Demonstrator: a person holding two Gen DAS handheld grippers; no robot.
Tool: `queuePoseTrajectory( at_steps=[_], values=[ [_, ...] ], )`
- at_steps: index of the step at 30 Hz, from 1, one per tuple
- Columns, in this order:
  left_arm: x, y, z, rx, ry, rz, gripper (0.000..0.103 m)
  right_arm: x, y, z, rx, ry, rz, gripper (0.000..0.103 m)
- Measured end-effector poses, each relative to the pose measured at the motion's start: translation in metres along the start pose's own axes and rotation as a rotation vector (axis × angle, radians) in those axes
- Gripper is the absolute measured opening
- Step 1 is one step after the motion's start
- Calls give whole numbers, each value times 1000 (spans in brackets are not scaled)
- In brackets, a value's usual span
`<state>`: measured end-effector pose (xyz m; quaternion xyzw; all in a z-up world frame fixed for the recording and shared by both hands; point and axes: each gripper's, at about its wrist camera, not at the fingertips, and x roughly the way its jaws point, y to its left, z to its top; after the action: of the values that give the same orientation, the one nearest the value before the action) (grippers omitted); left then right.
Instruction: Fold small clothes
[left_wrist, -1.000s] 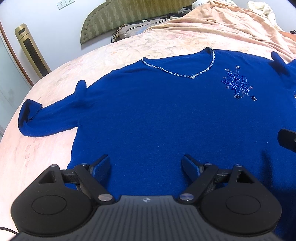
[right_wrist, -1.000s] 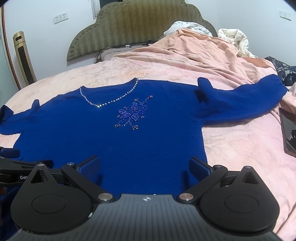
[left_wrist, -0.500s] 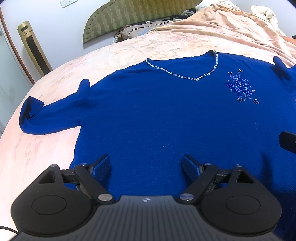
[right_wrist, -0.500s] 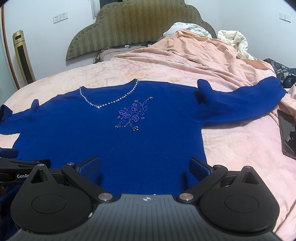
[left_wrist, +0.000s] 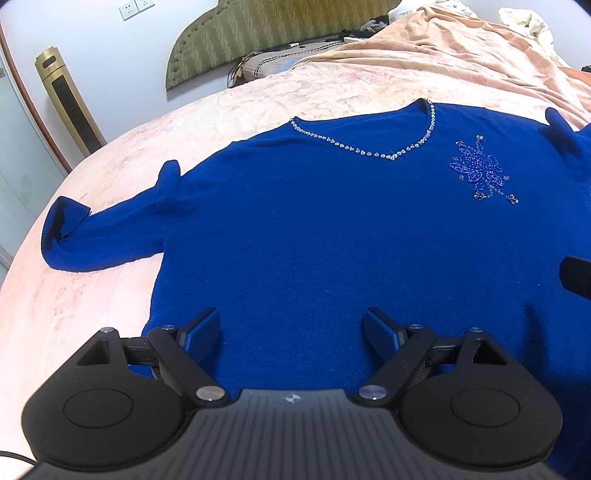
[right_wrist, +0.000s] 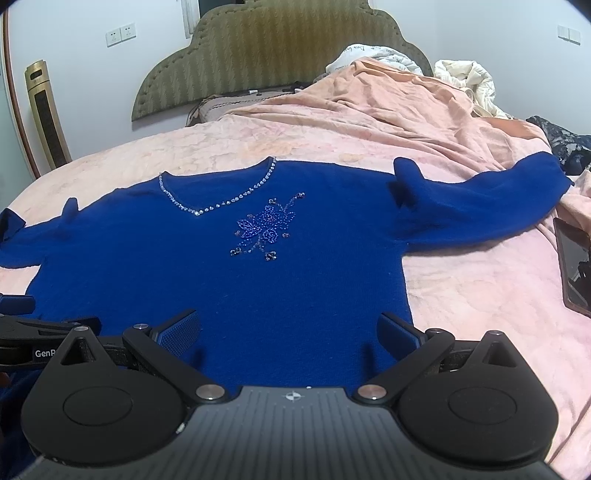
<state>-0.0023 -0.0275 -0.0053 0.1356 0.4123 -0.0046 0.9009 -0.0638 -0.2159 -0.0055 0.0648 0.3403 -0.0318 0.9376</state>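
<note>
The sweater (left_wrist: 332, 229) lies flat with its hem nearest both grippers, left (left_wrist: 291, 328) and right (right_wrist: 290, 330), jaws apart and empty

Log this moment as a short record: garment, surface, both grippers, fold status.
garment: blue sweater, spread flat, front up, sleeves out to both sides
decoration: beaded neckline, beaded flower
surface: pink bedspread
left gripper: open, over the hem
right gripper: open, over the hem
fold status: not yet begun

The blue sweater (left_wrist: 332, 229) loses its right sleeve at the left-wrist frame edge; its hem hides behind each gripper body
</note>
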Motion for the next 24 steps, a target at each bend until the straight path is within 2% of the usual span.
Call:
queuePoseTrajectory(
  at_steps=[14, 24],
  values=[
    [0, 1, 0, 2, -4, 3, 86, -1, 0, 1, -2, -6, 2, 103],
    [1, -9, 5, 19, -4, 10, 86, -6, -11, 4, 11, -37, 71, 103]
  ],
)
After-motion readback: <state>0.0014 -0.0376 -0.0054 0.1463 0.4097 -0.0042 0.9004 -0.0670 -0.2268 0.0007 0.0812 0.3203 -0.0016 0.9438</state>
